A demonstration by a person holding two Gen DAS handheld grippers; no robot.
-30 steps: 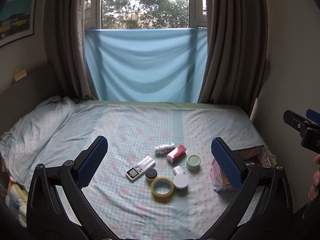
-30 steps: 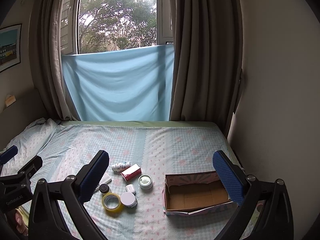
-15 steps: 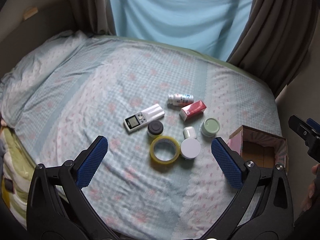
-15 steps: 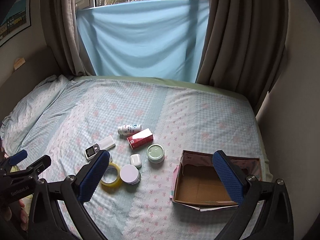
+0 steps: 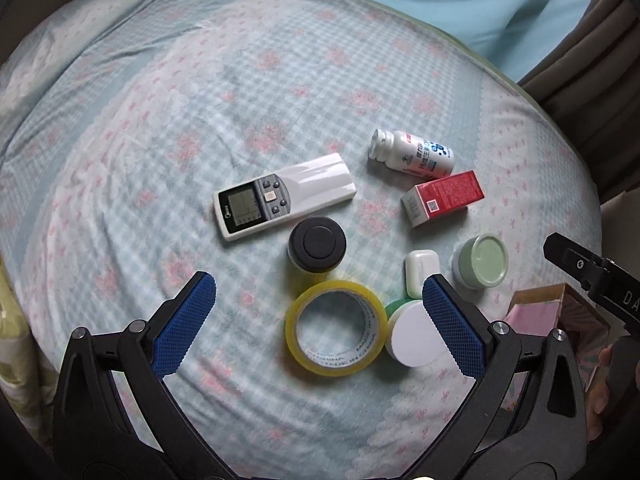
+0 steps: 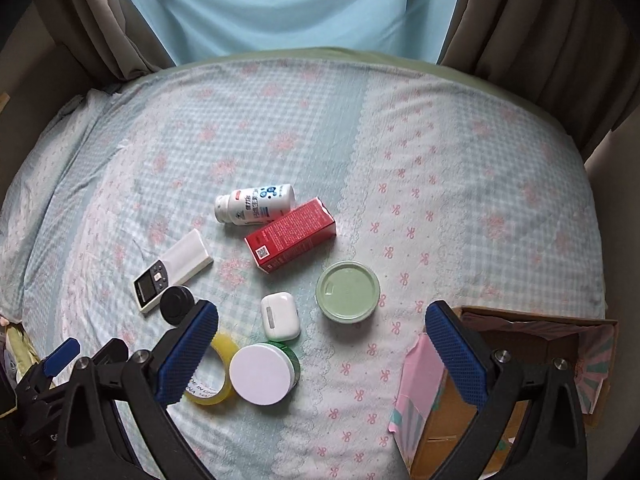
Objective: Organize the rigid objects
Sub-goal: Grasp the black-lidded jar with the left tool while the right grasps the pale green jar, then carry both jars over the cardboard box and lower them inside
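Observation:
Small items lie on the bed: a white remote (image 5: 284, 196), a black-lidded jar (image 5: 317, 245), a yellow tape roll (image 5: 336, 332), a white-lidded jar (image 5: 414, 336), a white earbud case (image 5: 419, 272), a pale green jar (image 5: 480, 260), a red box (image 5: 442, 198) and a white bottle (image 5: 412, 154). My left gripper (image 5: 318, 324) is open above the tape roll. My right gripper (image 6: 322, 348) is open above the white-lidded jar (image 6: 262, 374), earbud case (image 6: 280, 316) and green jar (image 6: 347, 290). An open cardboard box (image 6: 520, 340) sits at the right.
The checked bedsheet (image 6: 440, 160) covers the bed. Curtains (image 6: 540, 20) and a blue cloth (image 6: 300, 4) hang at the far side. The box also shows at the right edge of the left wrist view (image 5: 536, 312), beside the other gripper (image 5: 588, 276).
Both grippers have tilted down and moved closer to the items on the bed. The window has left view. Both jaws stay open and nothing has been picked up.

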